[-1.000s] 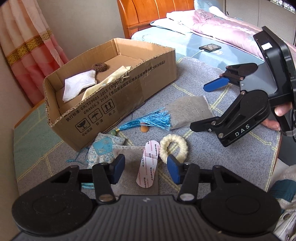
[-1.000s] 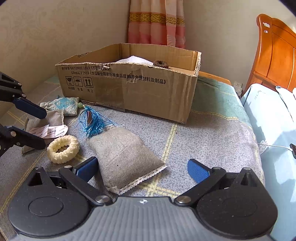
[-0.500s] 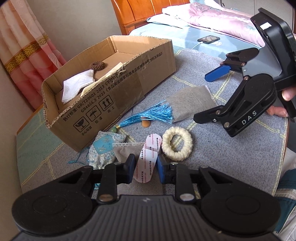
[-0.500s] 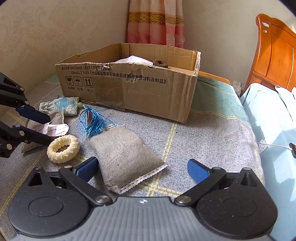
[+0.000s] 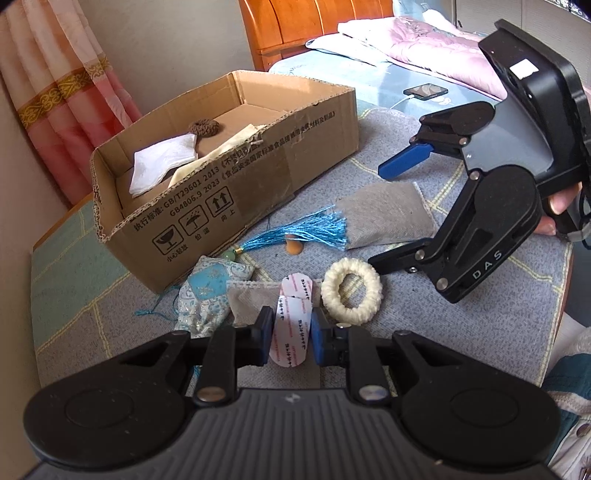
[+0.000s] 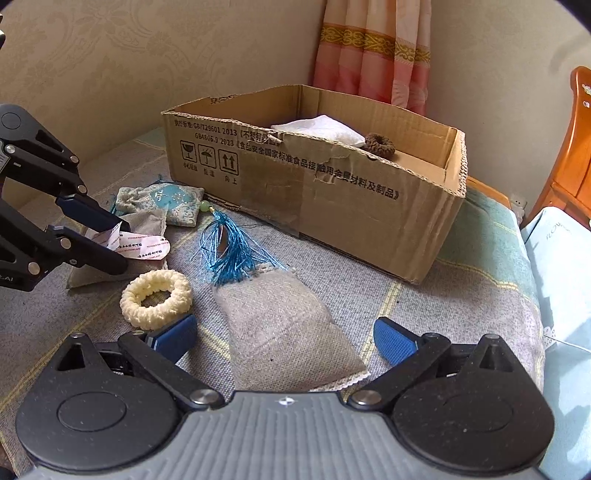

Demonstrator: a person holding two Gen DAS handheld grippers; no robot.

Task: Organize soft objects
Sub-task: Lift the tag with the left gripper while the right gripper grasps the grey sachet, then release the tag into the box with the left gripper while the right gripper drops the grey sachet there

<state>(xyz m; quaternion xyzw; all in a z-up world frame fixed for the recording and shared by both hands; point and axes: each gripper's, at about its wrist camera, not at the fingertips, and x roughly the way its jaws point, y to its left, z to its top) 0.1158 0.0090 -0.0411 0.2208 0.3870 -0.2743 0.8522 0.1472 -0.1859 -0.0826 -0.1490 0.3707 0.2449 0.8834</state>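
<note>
Two hand-held grippers over soft things on a grey blanket.

Left hand-held gripper (image 5: pixel 289 341) has just been closing, and its blue pads now press on the white printed patches (image 5: pixel 291 325), which lie on a grey pouch (image 5: pixel 251 301) just beside the cream knitted ring (image 5: pixel 351 291). Right hand-held gripper (image 6: pixel 284 341) stands wide open and holds nothing; the grey sachet (image 6: pixel 284 325) lies between its fingers, near the cardboard box (image 6: pixel 332 192).

A pink curtain (image 5: pixel 66 107) with a gold patterned band hangs in the corner behind the grey checked cover (image 6: pixel 424 306). An orange wooden headboard (image 5: pixel 314 26) stands beyond. A phone (image 5: pixel 424 91) on a white cable lies on the blue sheet (image 5: pixel 369 77), near a pink quilt (image 5: pixel 436 48).
</note>
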